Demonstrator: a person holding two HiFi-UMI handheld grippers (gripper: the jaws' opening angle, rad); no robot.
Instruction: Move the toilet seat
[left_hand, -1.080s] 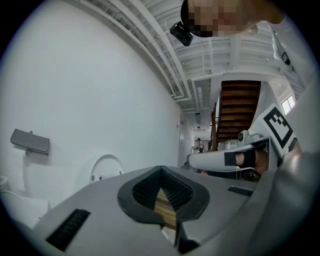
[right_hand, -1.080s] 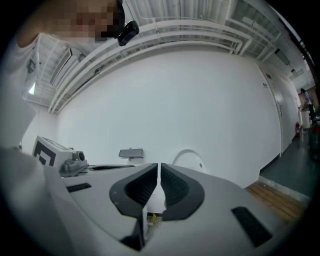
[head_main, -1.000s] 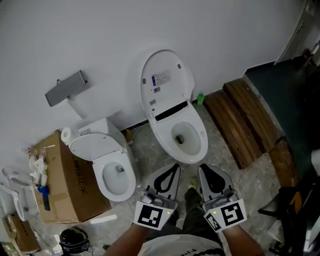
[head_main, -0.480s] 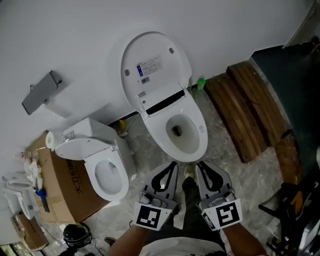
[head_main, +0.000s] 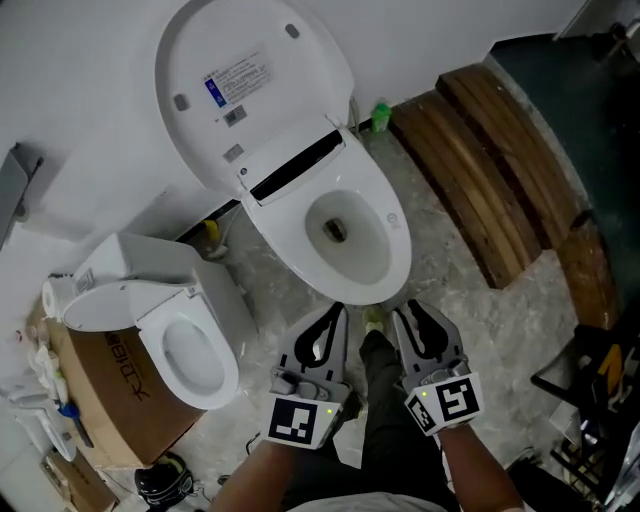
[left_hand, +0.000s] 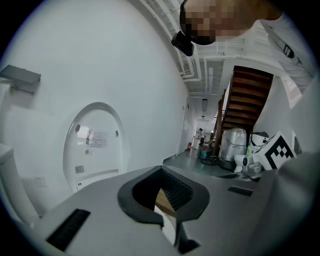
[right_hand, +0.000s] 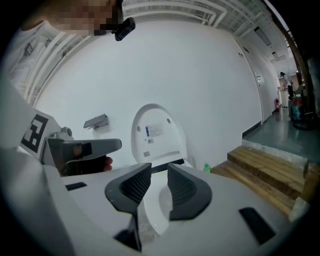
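A white toilet (head_main: 345, 235) stands against the wall with its bowl showing. Its raised cover (head_main: 250, 90), with a label on the underside, leans back on the wall; it also shows as the cover (right_hand: 155, 132) and the cover (left_hand: 97, 140). Both grippers hover side by side just short of the bowl's front rim, touching nothing. My left gripper (head_main: 338, 312), seen from its own camera as the left gripper (left_hand: 161, 169), has its tips together and holds nothing. My right gripper (head_main: 405, 310), also the right gripper (right_hand: 159, 167), is opening, with a narrow empty gap between its pads.
A smaller white toilet (head_main: 190, 350) stands left, beside a cardboard box (head_main: 110, 400). Wooden planks (head_main: 480, 170) lie on the floor at right, with a green bottle (head_main: 380, 115) by the wall. A grey bracket (right_hand: 97, 121) sticks out of the wall. Dark frames (head_main: 590, 390) crowd the lower right.
The view has closed in on the toilet, which now looks larger and sits further up and left. The right gripper's jaws have parted. Both grippers stay side by side.
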